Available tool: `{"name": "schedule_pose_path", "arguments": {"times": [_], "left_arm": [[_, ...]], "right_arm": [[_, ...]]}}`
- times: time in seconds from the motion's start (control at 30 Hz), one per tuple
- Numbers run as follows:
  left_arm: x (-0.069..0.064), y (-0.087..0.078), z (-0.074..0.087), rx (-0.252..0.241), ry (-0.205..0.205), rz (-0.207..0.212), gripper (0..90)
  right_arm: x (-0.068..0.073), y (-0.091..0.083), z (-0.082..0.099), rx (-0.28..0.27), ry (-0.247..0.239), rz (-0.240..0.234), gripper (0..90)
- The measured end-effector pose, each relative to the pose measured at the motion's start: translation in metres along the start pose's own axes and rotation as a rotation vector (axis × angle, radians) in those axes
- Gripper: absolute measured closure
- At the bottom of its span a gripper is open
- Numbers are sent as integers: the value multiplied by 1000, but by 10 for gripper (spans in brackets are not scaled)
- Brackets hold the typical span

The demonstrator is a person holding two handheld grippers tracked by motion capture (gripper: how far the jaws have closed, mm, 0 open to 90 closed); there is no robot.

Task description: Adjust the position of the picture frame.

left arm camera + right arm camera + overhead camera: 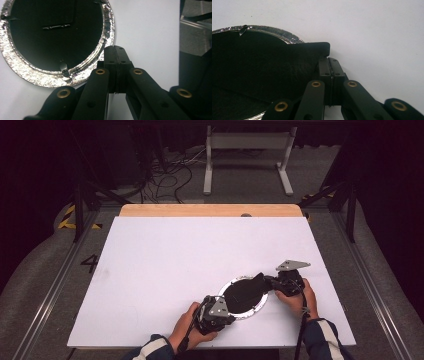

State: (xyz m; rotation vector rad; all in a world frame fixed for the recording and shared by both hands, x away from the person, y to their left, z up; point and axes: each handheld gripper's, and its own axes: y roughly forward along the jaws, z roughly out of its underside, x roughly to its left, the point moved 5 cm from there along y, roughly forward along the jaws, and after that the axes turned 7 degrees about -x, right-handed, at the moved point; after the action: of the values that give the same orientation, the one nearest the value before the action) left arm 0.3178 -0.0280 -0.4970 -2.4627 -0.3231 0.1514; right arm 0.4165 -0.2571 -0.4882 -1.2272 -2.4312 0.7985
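Foil rim (235,283) glints around a round, shallow pan (53,37) that lies flat on the white table (165,255), near its front edge and right of the middle. The pan's inside is black. A black sheet (269,67) covers part of it, and one rounded corner of the sheet reaches out past the rim on the right-hand side.

At that corner sits the right tool (270,281), held low in the person's right hand (295,297). Its jaws are clenched flat against each other in the right gripper view, with the sheet's corner just above and beside their tips; whether they pinch the sheet's edge cannot be told.

The left tool (220,304) lies at the pan's near-left side, held in the left hand (187,325). In the left gripper view its jaws are pressed together with nothing between them, their tips at the outer edge of the crinkled foil rim, touching or just short of it.

Beyond the table's far edge runs a strip of bare wood (210,210), and past it a grey floor with a tangle of cables (167,177).
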Motion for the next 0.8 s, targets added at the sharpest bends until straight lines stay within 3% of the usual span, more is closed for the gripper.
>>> {"name": "schedule_pose_path", "arguments": {"times": [0.1,0.23,0.37,0.8], "left_arm": [[0,0,-1,6,21,-6,899],[1,1,-1,0,14,6,900],[0,1,-2,14,23,-10,900],[10,-2,1,3,-6,-19,900]], "right_arm": [[0,0,0,1,-2,-5,900],[0,0,-1,8,-4,0,900],[0,0,-1,6,-1,5,900],[1,1,-1,5,4,8,900]]}}
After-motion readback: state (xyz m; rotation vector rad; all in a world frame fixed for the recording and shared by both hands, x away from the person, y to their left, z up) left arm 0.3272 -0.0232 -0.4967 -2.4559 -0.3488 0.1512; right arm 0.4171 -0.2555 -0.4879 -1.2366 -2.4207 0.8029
